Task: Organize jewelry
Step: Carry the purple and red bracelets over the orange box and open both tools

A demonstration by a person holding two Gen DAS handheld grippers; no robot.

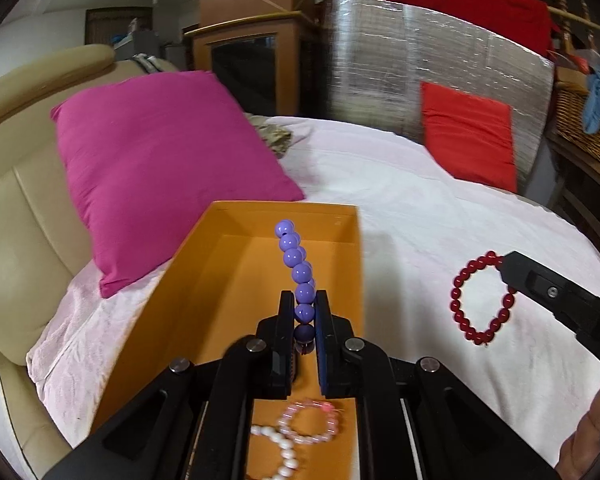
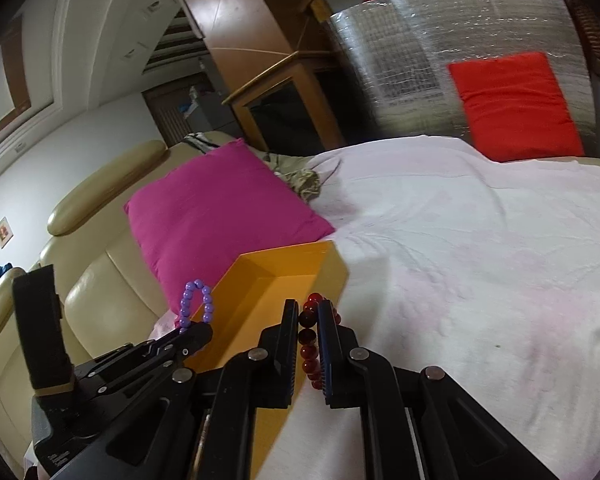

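Note:
My left gripper [image 1: 305, 300] is shut on a purple bead bracelet [image 1: 296, 264], held above the open orange box [image 1: 204, 280]; the bracelet sticks up beyond the fingertips. A pink bead bracelet [image 1: 310, 420] and a white bead bracelet [image 1: 278, 446] lie on the box floor near its front. My right gripper [image 2: 309, 308] is shut on a dark red bead bracelet [image 2: 310, 344], just right of the orange box [image 2: 276, 268]. From the left wrist view the red bracelet [image 1: 480, 300] hangs as a ring from the right gripper's tip over the white sheet. The purple bracelet [image 2: 196, 304] and left gripper [image 2: 192, 334] show at lower left in the right wrist view.
A magenta pillow [image 1: 160, 168] leans on the beige sofa [image 1: 16, 216] behind the box. A white sheet [image 1: 440, 216] covers the seat. A red cushion [image 1: 468, 136] rests against a silver foil panel [image 1: 380, 60]. A wicker basket [image 1: 584, 116] stands far right.

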